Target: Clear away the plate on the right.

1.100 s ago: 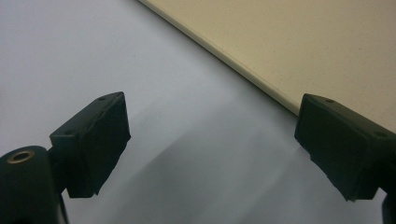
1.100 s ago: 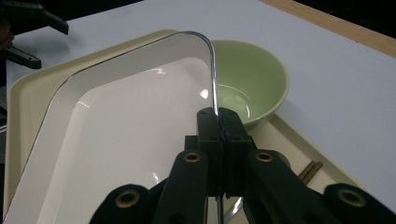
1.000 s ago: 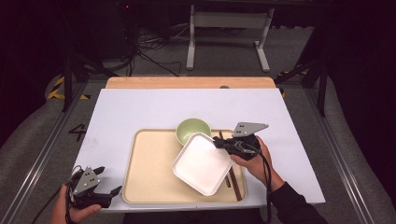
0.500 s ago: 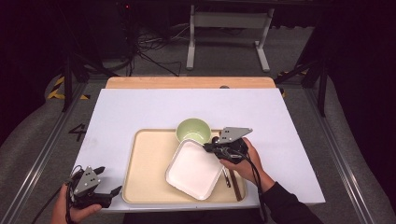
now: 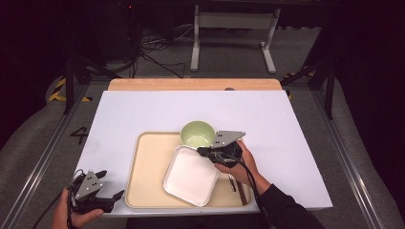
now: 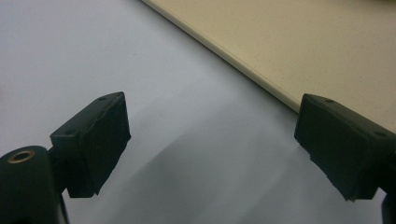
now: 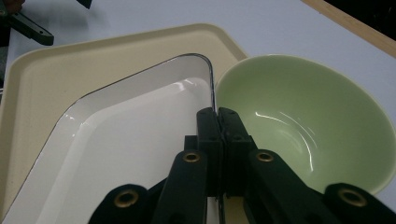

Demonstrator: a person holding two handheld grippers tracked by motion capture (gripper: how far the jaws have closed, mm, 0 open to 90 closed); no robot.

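Observation:
A white square plate lies over the beige tray, and my right gripper is shut on the rim at its far right corner. In the right gripper view the two jaws meet on that thin rim, right gripper, with the plate to their left. A pale green bowl stands on the tray just beyond the plate's corner. My left gripper rests at the table's front left, beside the tray's near left corner. Its jaws stand wide apart over bare table, left gripper, with nothing between them.
Dark chopstick-like sticks lie along the tray's right side, under my right wrist. The white table top stretches bare beyond and to both sides of the tray. A wooden strip borders its far edge. The tray's edge runs past the left gripper.
My right gripper has carried the plate leftward and nearer to the front edge, so the plate sits more over the tray's middle. The left gripper has stayed put.

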